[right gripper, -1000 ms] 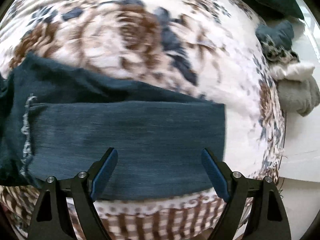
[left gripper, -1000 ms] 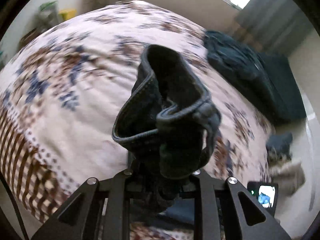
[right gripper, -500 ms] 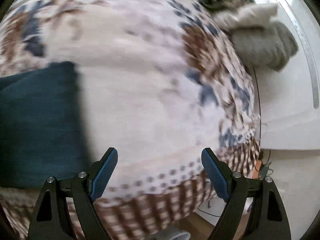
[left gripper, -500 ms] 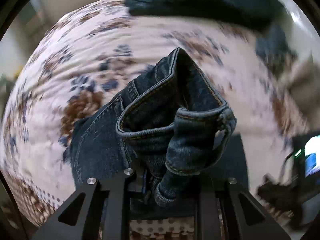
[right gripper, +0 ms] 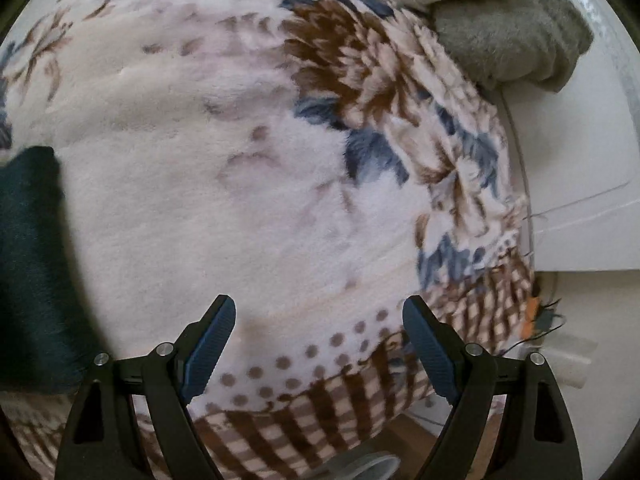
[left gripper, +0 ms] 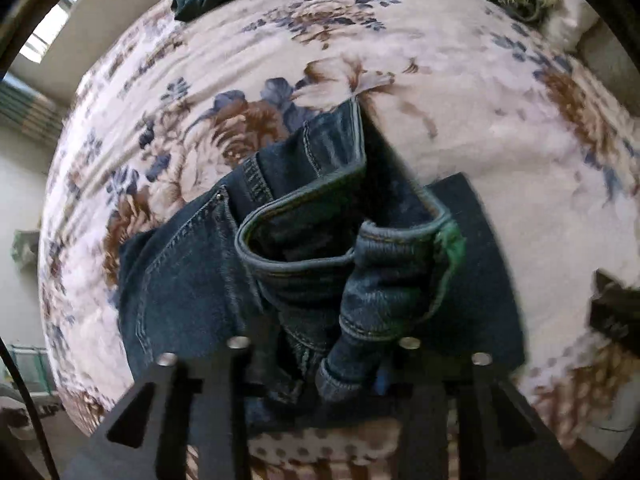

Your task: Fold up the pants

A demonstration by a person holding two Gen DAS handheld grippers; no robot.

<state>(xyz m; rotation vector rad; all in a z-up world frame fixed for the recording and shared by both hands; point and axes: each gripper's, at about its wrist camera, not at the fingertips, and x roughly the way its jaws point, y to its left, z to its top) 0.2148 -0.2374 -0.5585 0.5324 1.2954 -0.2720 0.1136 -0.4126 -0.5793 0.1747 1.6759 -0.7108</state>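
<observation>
left wrist view: the pants (left gripper: 192, 272) are dark blue denim, lying on the floral blanket (left gripper: 460, 92) of the bed, with the waistband (left gripper: 304, 200) lifted and bunched up right in front of the camera. denim like this looks fairly heavy and soft but with stiff, thick seams, so it should drape and hold a crease rather than slide; the plush blanket likely grips it and keeps the lower layer from shifting. the sturdiest places to take hold appear to be the doubled waistband and the hems, where the stitching gives the fingers something to bite on; a pinch on a single flat layer would probably slip or drag a wrinkle.

the left gripper (left gripper: 320, 364) is clenched on a wad of the waistband, the cloth filling the gap between its fingers and folding over them, so the fingertips themselves are hidden. a flat, already doubled part of the pants lies beneath and to the right of it on the blanket.

in the right wrist view, the right gripper (right gripper: 316, 344) is spread wide and holds nothing; it hangs over bare blanket near the bed's edge. only a dark edge of the pants (right gripper: 32, 264) shows at far left, apart from its fingers. a grey garment (right gripper: 508, 36) lies at the top right.
</observation>
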